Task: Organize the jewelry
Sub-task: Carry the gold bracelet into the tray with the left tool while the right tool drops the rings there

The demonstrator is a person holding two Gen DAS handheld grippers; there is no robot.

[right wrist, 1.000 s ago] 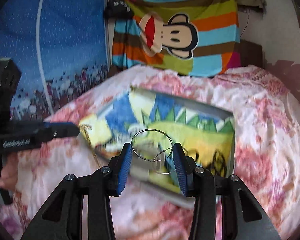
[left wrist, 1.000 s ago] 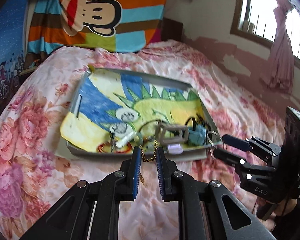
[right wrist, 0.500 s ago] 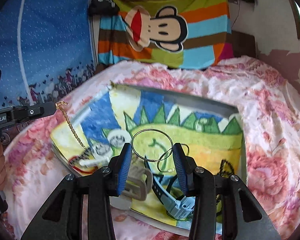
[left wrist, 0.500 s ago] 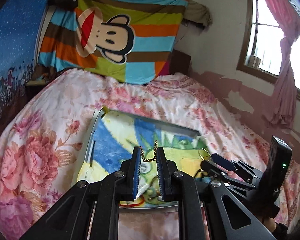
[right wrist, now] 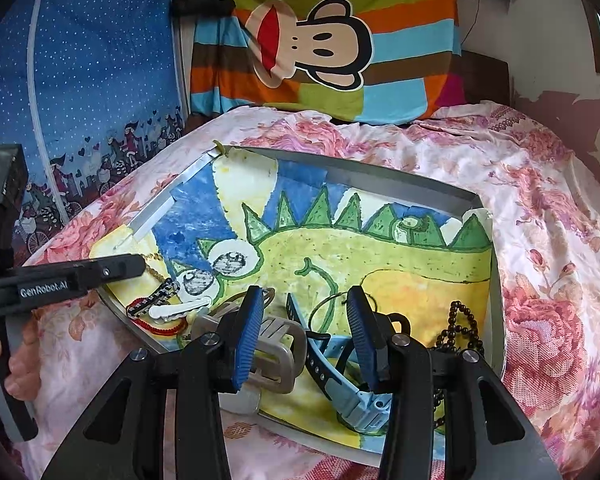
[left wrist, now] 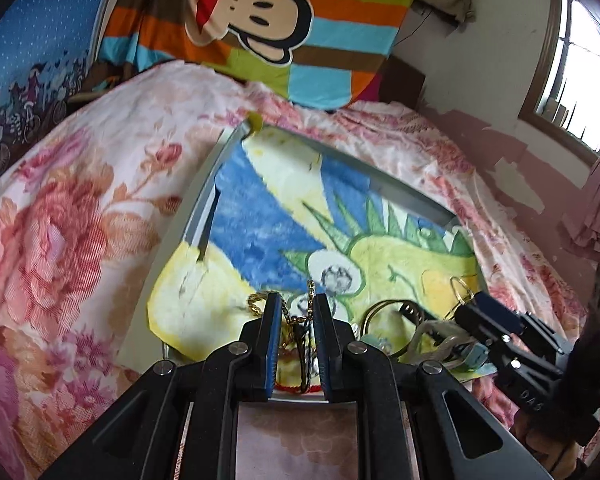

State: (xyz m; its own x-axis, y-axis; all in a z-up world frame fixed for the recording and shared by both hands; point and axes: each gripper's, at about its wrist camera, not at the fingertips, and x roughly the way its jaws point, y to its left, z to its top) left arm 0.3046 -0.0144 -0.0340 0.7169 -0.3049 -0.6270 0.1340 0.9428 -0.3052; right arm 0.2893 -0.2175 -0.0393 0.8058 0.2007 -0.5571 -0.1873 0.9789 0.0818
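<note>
A metal tray [right wrist: 380,180] lined with a dinosaur drawing lies on the flowered bed. My left gripper [left wrist: 297,303] is low over the tray's near left corner, its jaws narrowly apart with a gold chain [left wrist: 292,316] draped between them, its end resting on the paper; it also shows in the right wrist view [right wrist: 148,258]. My right gripper [right wrist: 302,312] is open over the tray's front, with the thin wire hoop [right wrist: 332,308] lying loose on the drawing between its fingers. A light blue watch [right wrist: 352,392], a grey buckle [right wrist: 276,356] and a dark bead string [right wrist: 460,328] lie below it.
A red and black bracelet [right wrist: 156,308] and a white clip [right wrist: 180,311] lie at the tray's left front. A striped monkey blanket [right wrist: 324,48] hangs at the bed's head. A blue curtain [right wrist: 80,60] is on the left, a window [left wrist: 580,80] on the right.
Both grippers came down onto the tray. The gold chain now touches the paper. The right gripper has let the wire hoops go onto the drawing.
</note>
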